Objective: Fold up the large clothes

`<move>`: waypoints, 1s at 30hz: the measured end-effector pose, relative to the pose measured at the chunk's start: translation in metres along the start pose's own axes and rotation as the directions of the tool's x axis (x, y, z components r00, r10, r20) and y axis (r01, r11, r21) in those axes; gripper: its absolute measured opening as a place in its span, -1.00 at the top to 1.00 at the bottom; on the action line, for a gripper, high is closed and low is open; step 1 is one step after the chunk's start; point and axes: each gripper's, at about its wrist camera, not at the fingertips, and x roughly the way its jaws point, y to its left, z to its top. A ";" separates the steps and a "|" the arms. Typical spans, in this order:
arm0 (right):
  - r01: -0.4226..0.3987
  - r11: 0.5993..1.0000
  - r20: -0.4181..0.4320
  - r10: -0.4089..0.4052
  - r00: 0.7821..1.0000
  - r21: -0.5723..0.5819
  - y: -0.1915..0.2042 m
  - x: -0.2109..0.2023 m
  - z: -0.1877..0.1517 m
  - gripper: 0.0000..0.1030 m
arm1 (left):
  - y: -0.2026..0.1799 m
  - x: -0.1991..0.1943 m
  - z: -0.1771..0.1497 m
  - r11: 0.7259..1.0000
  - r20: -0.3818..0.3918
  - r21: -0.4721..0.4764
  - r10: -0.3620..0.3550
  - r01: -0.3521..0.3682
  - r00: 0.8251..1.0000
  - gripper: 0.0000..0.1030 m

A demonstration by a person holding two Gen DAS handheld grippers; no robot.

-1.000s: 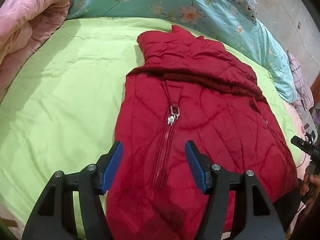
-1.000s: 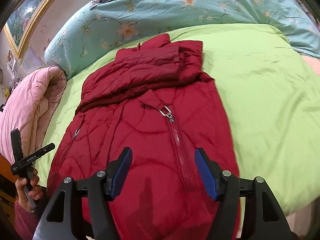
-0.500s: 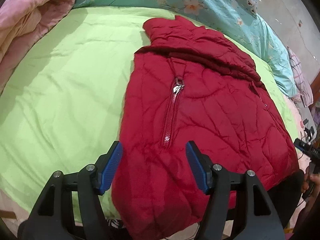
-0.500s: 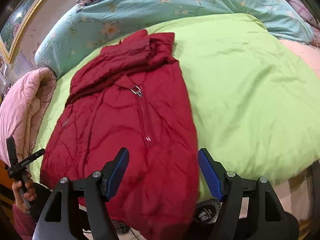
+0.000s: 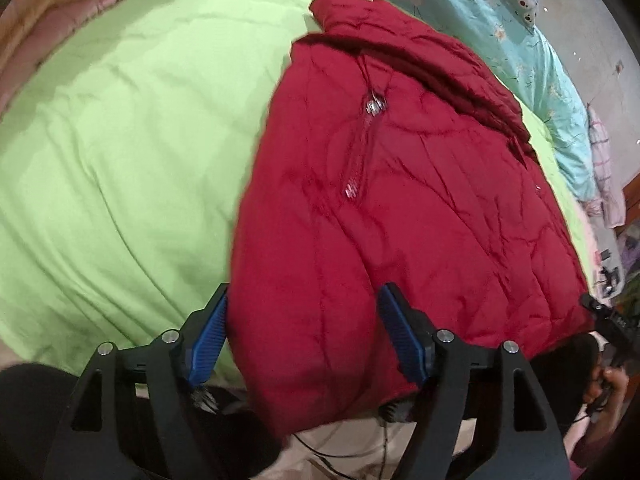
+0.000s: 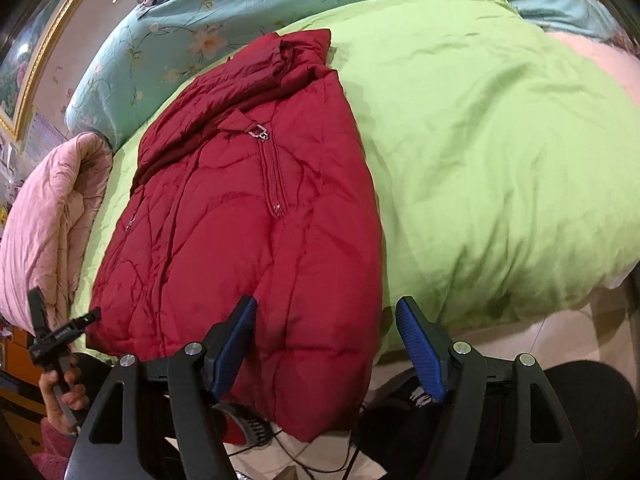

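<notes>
A dark red quilted jacket (image 5: 400, 200) lies front-up on the green duvet (image 5: 120, 160), collar toward the pillows, its silver zip pull (image 5: 374, 106) near the collar. The hem hangs over the bed's near edge. My left gripper (image 5: 304, 294) hovers over the hem's left part, its jaws opening, and the blue pads do not press on the fabric. In the right wrist view the jacket (image 6: 240, 240) fills the centre-left. My right gripper (image 6: 326, 304) stands open over the hem's right corner without gripping it. A hand holds the left gripper (image 6: 60, 336) at that view's left edge.
A rolled pink quilt (image 6: 48, 220) lies left of the jacket. Teal floral bedding (image 6: 160, 40) lines the far side. Green duvet (image 6: 500, 160) spreads to the right. Below the bed edge are pale floor, cables (image 6: 320, 460) and dark shoes.
Both grippers have drawn back toward the near bed edge and sunk. The jacket's hem and the floor below now show. The jaws stand a little wider.
</notes>
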 end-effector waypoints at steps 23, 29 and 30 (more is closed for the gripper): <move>-0.108 0.993 -0.018 0.108 0.994 -0.052 0.020 0.010 -0.012 0.54 | -0.018 0.002 -0.007 0.996 -0.020 0.078 -0.045 0.046 0.999 0.46; -0.140 0.990 -0.026 0.140 0.990 -0.010 0.013 0.012 -0.012 0.28 | -0.016 0.007 -0.007 0.996 -0.056 0.064 -0.055 0.058 0.997 0.16; -0.133 0.991 -0.024 0.132 0.991 -0.017 0.014 0.013 -0.012 0.26 | -0.016 0.008 -0.007 0.996 -0.058 0.064 -0.055 0.059 0.997 0.16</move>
